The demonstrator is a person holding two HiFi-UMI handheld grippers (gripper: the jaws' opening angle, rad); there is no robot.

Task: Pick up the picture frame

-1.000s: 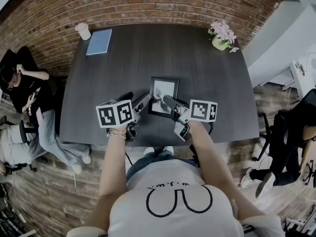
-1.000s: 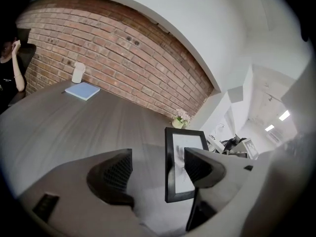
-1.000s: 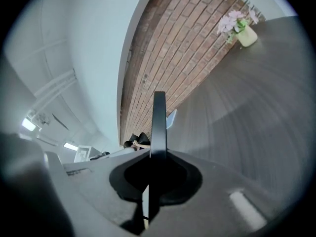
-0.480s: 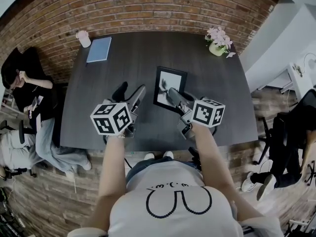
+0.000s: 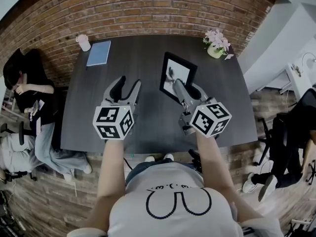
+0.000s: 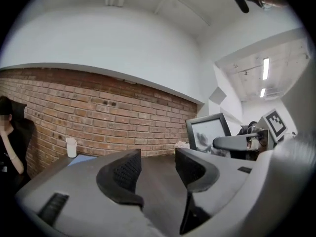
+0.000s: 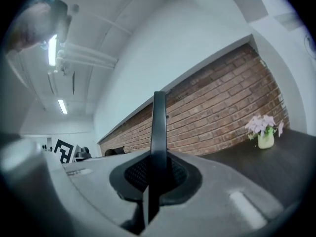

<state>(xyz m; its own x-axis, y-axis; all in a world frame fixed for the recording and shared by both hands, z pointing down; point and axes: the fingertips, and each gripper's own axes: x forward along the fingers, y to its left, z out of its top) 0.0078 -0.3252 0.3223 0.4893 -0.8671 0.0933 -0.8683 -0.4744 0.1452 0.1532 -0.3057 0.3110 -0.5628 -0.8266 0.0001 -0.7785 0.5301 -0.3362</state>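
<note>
The picture frame [image 5: 178,67], black-rimmed with a pale picture, hangs tilted above the dark table [image 5: 148,127], clear of its top. My right gripper [image 5: 183,87] is shut on the frame's near edge. In the right gripper view the frame [image 7: 158,127] stands edge-on, pinched between the pads. My left gripper [image 5: 128,83] hovers to the frame's left, apart from it. Its jaws have just been closing but still stand apart, with nothing between them [image 6: 158,169]. The left gripper view shows the frame [image 6: 207,132] off to the right with the right gripper [image 6: 242,142] on it.
A blue notebook [image 5: 99,52] and a white cup [image 5: 83,42] lie at the table's far left corner. A vase of pink flowers [image 5: 217,41] stands at the far right. A brick wall runs behind. People sit left [image 5: 24,93] and right [image 5: 296,132] of the table.
Both grippers have risen. The frame has come up off the table in the right gripper and tipped from flat towards upright. The left gripper's jaws have narrowed.
</note>
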